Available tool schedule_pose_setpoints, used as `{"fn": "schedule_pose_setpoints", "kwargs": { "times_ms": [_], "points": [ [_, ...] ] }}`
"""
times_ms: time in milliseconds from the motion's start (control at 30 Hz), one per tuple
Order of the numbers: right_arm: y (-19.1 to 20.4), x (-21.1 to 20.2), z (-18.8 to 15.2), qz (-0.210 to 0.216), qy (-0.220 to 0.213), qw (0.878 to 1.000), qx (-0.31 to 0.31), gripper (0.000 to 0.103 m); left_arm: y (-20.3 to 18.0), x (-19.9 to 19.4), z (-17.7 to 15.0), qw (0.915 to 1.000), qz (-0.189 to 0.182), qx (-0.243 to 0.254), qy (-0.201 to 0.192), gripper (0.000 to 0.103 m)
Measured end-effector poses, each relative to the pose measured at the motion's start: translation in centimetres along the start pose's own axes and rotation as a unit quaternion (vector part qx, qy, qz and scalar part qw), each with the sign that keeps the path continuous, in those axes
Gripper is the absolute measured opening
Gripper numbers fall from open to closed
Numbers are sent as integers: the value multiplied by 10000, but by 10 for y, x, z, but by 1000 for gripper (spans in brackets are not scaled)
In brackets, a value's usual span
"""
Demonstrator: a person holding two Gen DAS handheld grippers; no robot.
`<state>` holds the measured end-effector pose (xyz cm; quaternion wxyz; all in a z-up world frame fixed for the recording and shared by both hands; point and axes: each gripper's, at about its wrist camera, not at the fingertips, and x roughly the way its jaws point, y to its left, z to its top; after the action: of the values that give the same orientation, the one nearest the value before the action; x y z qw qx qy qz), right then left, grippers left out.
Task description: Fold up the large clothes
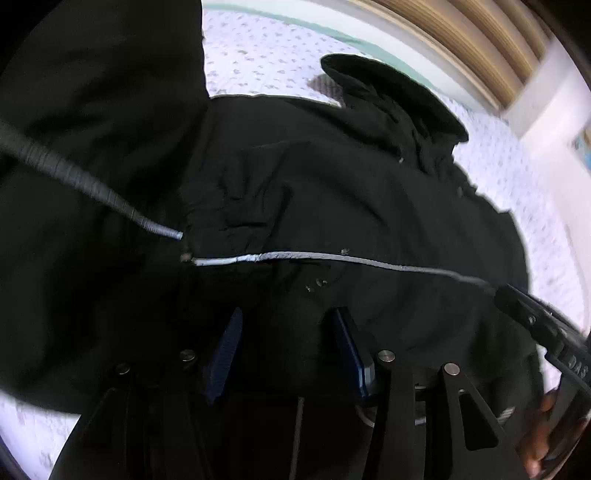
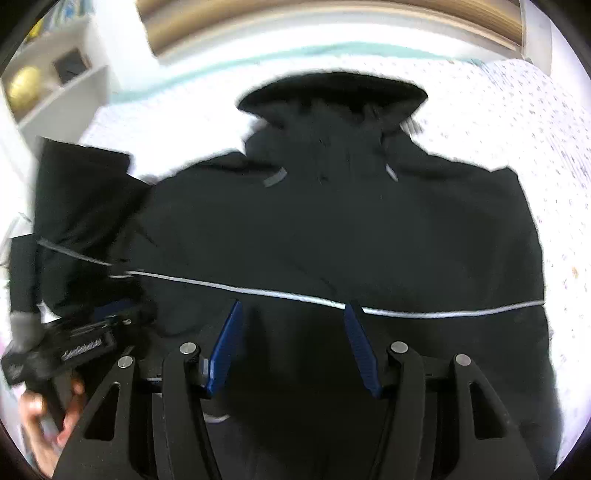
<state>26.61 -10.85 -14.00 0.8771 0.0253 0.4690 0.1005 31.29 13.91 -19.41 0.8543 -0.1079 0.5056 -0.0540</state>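
A large black jacket (image 2: 332,229) lies spread on a white patterned bedspread (image 2: 517,110), collar (image 2: 332,92) at the far end, with a thin grey reflective stripe (image 2: 424,314) across its body. My right gripper (image 2: 291,314) is open just above the jacket's lower part, at the stripe. My left gripper (image 1: 286,317) is open over the jacket (image 1: 332,192) near its stripe (image 1: 314,256). The jacket's left sleeve (image 1: 92,129) lies folded over at the left. The left gripper's body (image 2: 62,350) shows in the right wrist view; the right gripper's body (image 1: 546,332) shows in the left wrist view.
A wooden headboard (image 2: 332,22) and a teal-edged strip (image 2: 258,55) bound the far side of the bed. White shelves (image 2: 55,81) with small items stand at the far left. Bare bedspread (image 1: 277,55) lies around the jacket.
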Motion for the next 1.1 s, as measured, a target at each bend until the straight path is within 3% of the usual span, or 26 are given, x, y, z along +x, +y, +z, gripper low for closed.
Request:
{"fn": "schedule_pose_setpoints", "kwargs": {
  "times_ms": [67, 133, 200, 333, 533, 633, 733, 833, 933, 1033, 1100],
  "points": [
    [-5, 25, -13, -214, 146, 9997, -46, 62, -11, -3, -1, 9992, 310, 227, -57, 52],
    [-4, 34, -28, -207, -284, 9991, -240, 66, -17, -4, -4, 9980, 465, 386, -197, 52],
    [-2, 32, -37, -230, -552, 9976, -350, 67, -10, -10, -8, 9979, 429, 387, -306, 52],
    [1, 32, -39, -212, -584, 9971, -431, 71, -10, -37, -16, 9977, 214, 337, -551, 52],
    [-3, 30, -42, -193, -645, 9967, -453, 73, 18, -151, -23, 9878, -221, 283, -1512, 52],
    [0, 32, -42, -201, -652, 9967, -451, 74, 53, -197, -14, 9818, -182, -99, -1887, 55],
    [1, 32, -41, -217, -654, 9966, -462, 75, 100, -221, -2, 9747, 115, -622, -2145, 57],
    [2, 32, -41, -210, -655, 9965, -465, 76, 159, -215, 16, 9647, 544, -1362, -2189, 57],
    [2, 32, -42, -200, -665, 9963, -499, 77, 204, -178, 33, 9613, 479, -1937, -1900, 56],
    [4, 33, -41, -195, -687, 9960, -534, 80, 223, -126, 47, 9639, -176, -2197, -1495, 56],
    [4, 34, -41, -191, -699, 9958, -559, 82, 213, -100, 48, 9604, -914, -2226, -1405, 55]
  ]
}}
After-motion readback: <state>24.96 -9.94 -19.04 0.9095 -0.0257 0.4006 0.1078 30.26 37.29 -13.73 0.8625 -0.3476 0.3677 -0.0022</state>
